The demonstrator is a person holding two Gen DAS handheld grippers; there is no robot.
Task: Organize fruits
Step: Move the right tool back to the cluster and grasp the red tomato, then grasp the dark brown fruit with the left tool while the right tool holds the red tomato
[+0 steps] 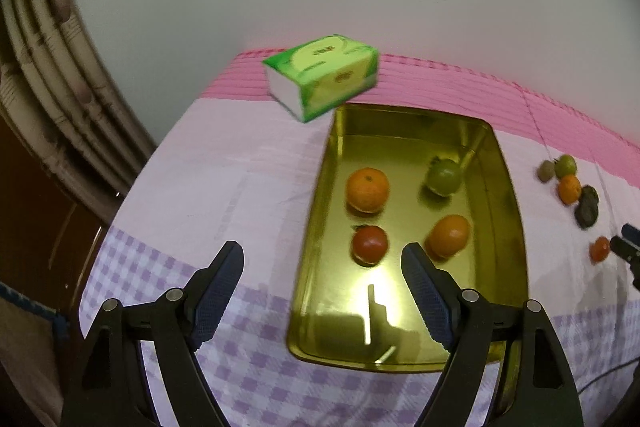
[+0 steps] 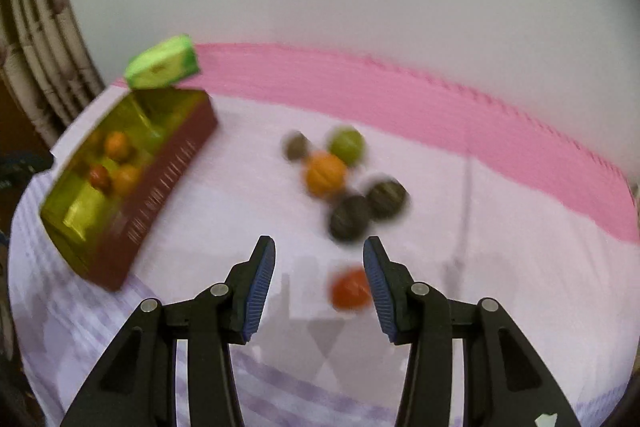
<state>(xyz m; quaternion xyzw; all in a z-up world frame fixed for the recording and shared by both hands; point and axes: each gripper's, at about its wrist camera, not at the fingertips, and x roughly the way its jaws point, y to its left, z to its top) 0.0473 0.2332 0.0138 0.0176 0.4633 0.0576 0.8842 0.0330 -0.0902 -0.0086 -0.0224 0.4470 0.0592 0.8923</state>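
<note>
A gold tray (image 1: 504, 195) with dark red outer walls (image 2: 160, 187) lies on the tablecloth. It holds two oranges (image 1: 367, 189), a red fruit (image 1: 369, 243) and a green fruit (image 1: 443, 176). Right of the tray lie loose fruits: a green one (image 2: 346, 145), an orange (image 2: 325, 174), a brown one (image 2: 297, 146), two dark ones (image 2: 349, 217) and a small red-orange one (image 2: 349, 291). My left gripper (image 1: 322, 259) is open and empty above the tray's near left side. My right gripper (image 2: 319, 259) is open, with the red-orange fruit between its fingers near the right finger. The right wrist view is blurred.
A green tissue box (image 1: 322, 79) stands behind the tray near the pink band of the cloth (image 1: 460, 83). A pale wall is behind the table. Ribbed hoses (image 1: 48, 75) run at the far left, past the table's left edge.
</note>
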